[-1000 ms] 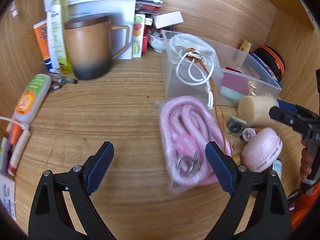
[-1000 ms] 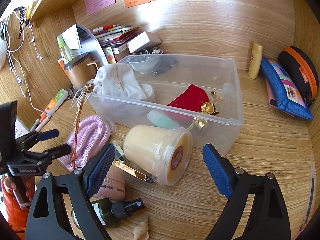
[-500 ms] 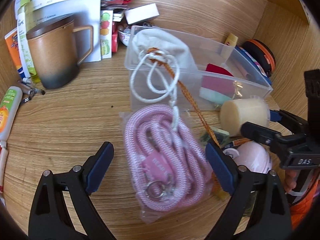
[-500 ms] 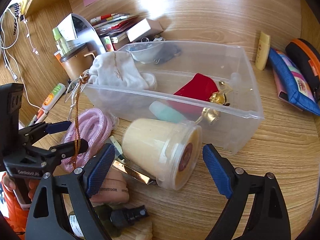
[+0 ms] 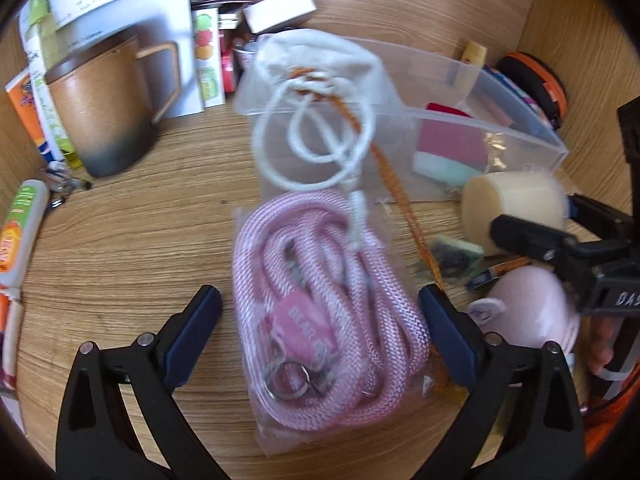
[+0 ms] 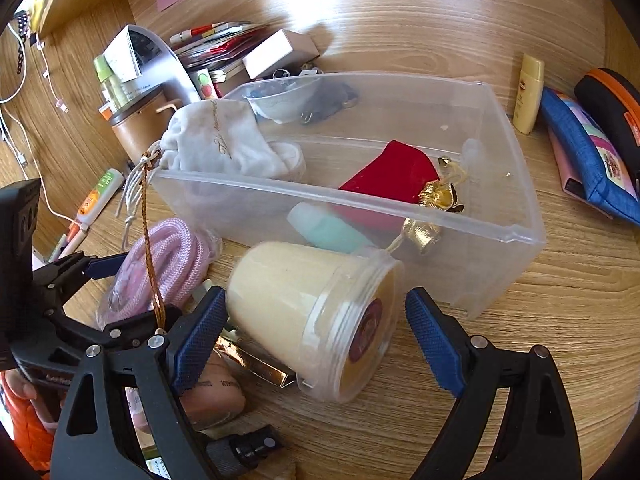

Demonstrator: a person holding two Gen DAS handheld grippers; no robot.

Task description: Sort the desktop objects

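A clear bag of pink rope [image 5: 320, 312] lies on the wooden desk; it also shows in the right wrist view [image 6: 160, 268]. My left gripper [image 5: 320, 328] is open, its fingers either side of the bag. A cream plastic tub [image 6: 316, 316] lies on its side in front of the clear plastic bin [image 6: 512, 236]; it also shows in the left wrist view [image 5: 516, 204]. My right gripper [image 6: 316, 332] is open around the tub. The bin holds a white drawstring pouch [image 6: 216, 140], a red pouch [image 6: 396, 176] and a mint bottle [image 6: 324, 228].
A brown mug [image 5: 100, 108] and papers stand at the back left. A pink round case [image 5: 536, 312] lies by the tub. A blue pouch [image 6: 588, 152], an orange-trimmed case [image 6: 616, 96] and a yellow tube [image 6: 528, 92] lie right of the bin. A dark spray bottle [image 6: 240, 452] lies near me.
My left gripper has moved right and closer, so the pink rope bag now sits between its fingers. My right gripper has closed in on the cream tub.
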